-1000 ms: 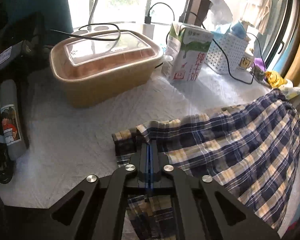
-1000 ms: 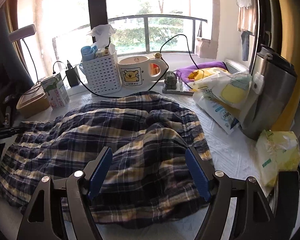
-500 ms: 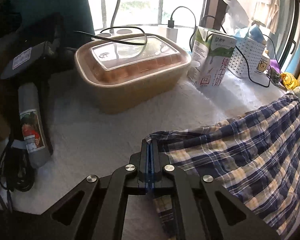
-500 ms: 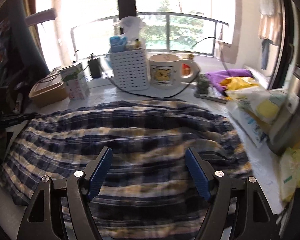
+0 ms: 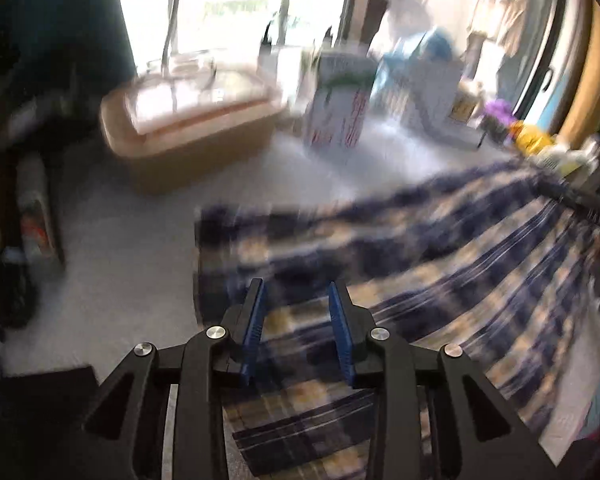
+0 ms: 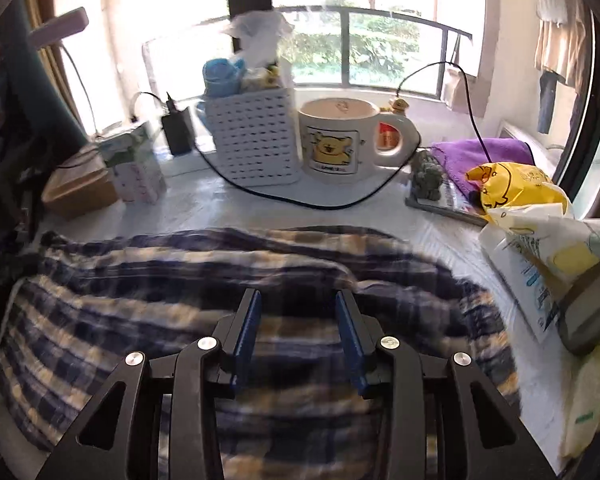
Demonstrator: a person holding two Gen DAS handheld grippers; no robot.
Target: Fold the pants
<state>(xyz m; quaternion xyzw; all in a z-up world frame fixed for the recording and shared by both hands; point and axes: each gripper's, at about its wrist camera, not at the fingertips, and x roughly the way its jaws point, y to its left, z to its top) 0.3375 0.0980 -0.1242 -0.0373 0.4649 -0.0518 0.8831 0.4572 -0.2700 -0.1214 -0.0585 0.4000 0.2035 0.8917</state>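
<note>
The blue, navy and cream plaid pants (image 5: 420, 248) lie spread flat on the white padded table (image 5: 120, 260). My left gripper (image 5: 295, 284) hovers over their left edge; its jaws are opening, with the cloth lying under the gap and no pad pressing it. This view is blurred by motion. In the right wrist view the pants (image 6: 160, 280) stretch across the near half of the table. My right gripper (image 6: 297, 294) sits low over their middle right part; its jaws are closing, still apart, with plaid cloth showing between the blue pads (image 6: 246, 328).
A tan lidded box (image 5: 188, 128) and a milk carton (image 5: 336, 120) stand behind the pants' left end. A white basket (image 6: 256, 140), a bear mug (image 6: 336, 140) and a black cable (image 6: 300, 200) line the back. Plastic bags (image 6: 540, 232) crowd the right edge.
My left gripper has gone from shut on the pants' edge to parted, letting the cloth go. The right jaws have narrowed and moved forward over the pants.
</note>
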